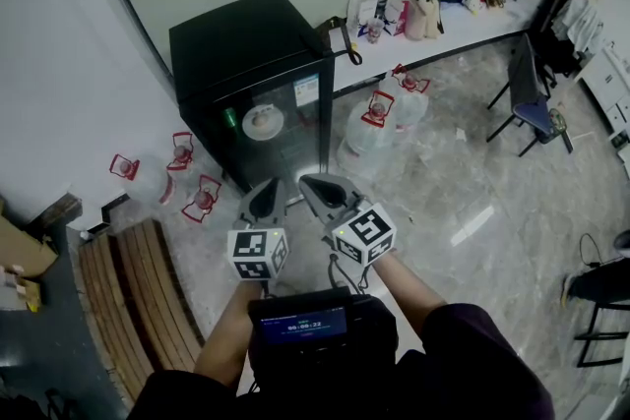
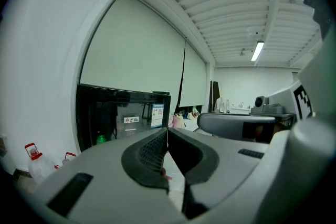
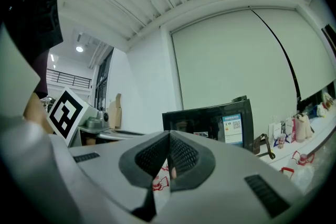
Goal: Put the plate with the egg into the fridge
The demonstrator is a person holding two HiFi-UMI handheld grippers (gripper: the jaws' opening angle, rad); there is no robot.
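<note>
Two pairs of tongs hover before the black fridge (image 1: 246, 44): the left tongs (image 1: 264, 199) have jaws pressed together on nothing, the right tongs (image 1: 318, 193) likewise. Inside it (behind the glass door) sits the plate with the egg (image 1: 263, 121).

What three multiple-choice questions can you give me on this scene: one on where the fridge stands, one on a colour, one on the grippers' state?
1. Where does the fridge stand?
A. on the bench
B. on the floor by the wall
C. on a chair

2. What colour are the jug handles?
A. red
B. blue
C. yellow

3. How are the left gripper and right gripper?
A. fingers wide apart
B. shut on a plate
C. shut, empty

Answers:
1 B: its base meets the floor at the white wall.
2 A: each handle shows red.
3 C: in each gripper view the fingers meet with nothing between.
</note>
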